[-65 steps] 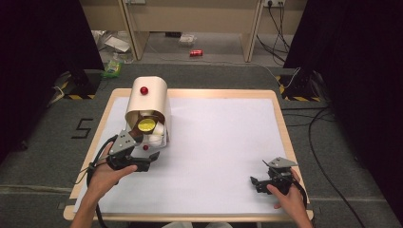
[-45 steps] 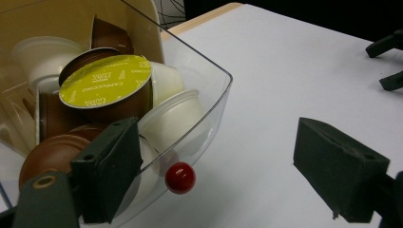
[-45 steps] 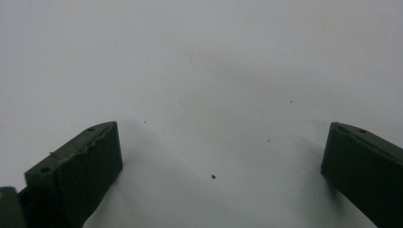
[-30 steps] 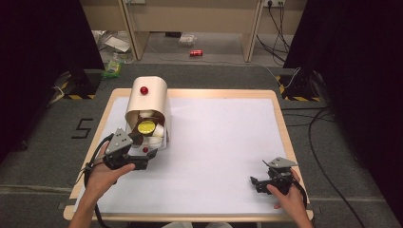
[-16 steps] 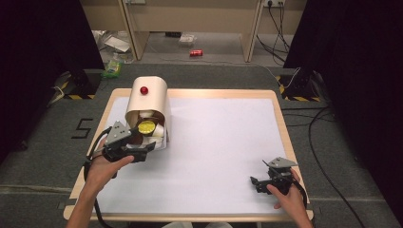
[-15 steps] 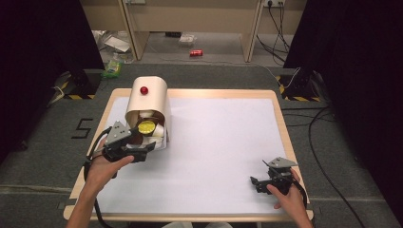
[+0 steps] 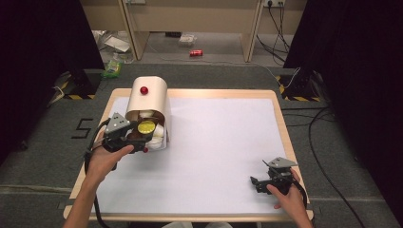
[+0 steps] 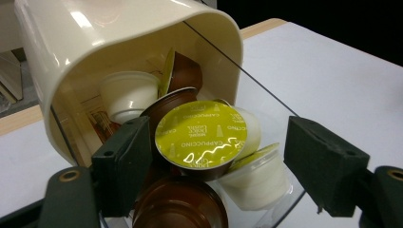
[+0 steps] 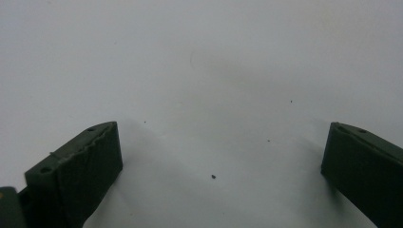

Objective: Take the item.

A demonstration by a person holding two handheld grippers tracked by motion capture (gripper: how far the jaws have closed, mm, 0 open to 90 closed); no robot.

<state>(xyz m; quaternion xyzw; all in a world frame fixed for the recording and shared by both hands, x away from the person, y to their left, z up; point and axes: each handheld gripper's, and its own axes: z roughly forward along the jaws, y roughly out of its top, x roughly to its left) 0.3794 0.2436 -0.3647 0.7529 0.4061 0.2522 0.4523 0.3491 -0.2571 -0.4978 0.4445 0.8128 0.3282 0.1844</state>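
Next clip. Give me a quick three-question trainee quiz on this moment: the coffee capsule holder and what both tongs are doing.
1. True or false: the left tongs are shut on the yellow-lidded capsule.
2. Multiple choice: the cream capsule holder is A) lying on its side, opening toward the person, B) upright, C) off the table.
3. Fill in: the right tongs are open above the bare ____ table cover.

Key
1. False: the jaws stand open either side of the capsule, with a clear gap on one side.
2. A
3. white
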